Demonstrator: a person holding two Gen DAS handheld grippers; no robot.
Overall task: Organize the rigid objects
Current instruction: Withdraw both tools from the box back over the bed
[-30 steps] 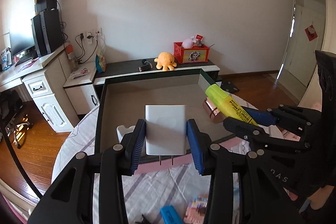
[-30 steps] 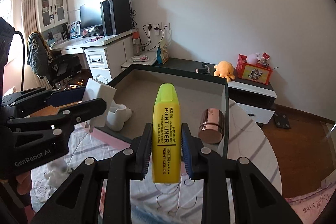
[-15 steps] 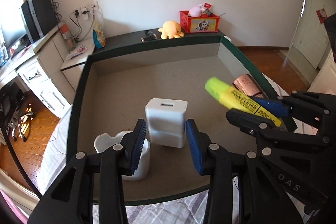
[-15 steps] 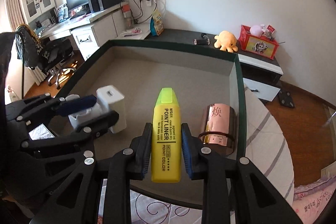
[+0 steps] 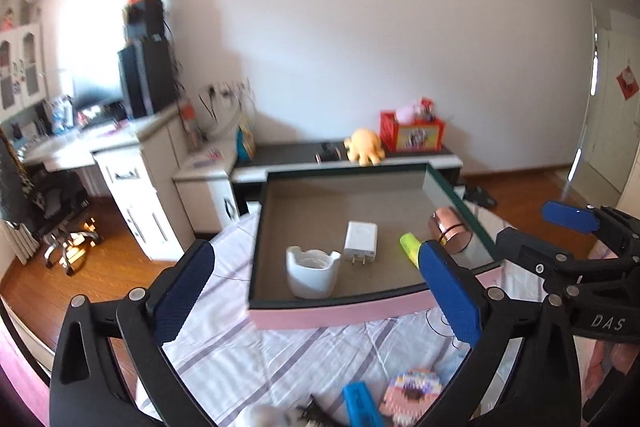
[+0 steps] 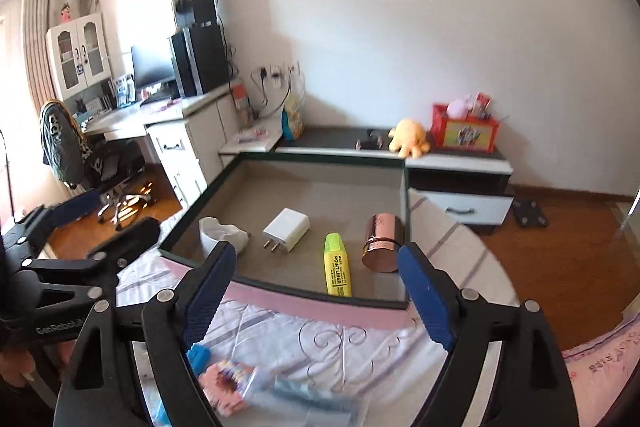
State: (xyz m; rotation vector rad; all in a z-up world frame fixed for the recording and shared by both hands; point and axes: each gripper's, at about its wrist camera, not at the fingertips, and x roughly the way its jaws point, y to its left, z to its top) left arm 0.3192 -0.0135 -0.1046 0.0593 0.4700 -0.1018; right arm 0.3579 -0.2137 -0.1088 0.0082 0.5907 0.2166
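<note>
Right wrist view: both the right gripper [image 6: 316,291] and left gripper [image 5: 316,295] stand wide, jaws empty, short of the tray [image 6: 320,301]. Inside it the yellow highlighter [image 6: 337,270] lies flat, long axis pointing away, nearest the right gripper; white charger [image 6: 286,229] lies left.

Tray [image 6: 280,293] set on the bedspread [image 6: 352,343]; four items held in it, in a row along the near wall, left to right: cup [image 6: 222,235]; charger [image 6: 287,229], lying flat; highlighter [image 6: 337,269], lying flat; cylindrical tin [image 6: 382,243], on its side just beside the right wall; small toys [image 6: 228,383] scattered on the bedspread before the tray.
</note>
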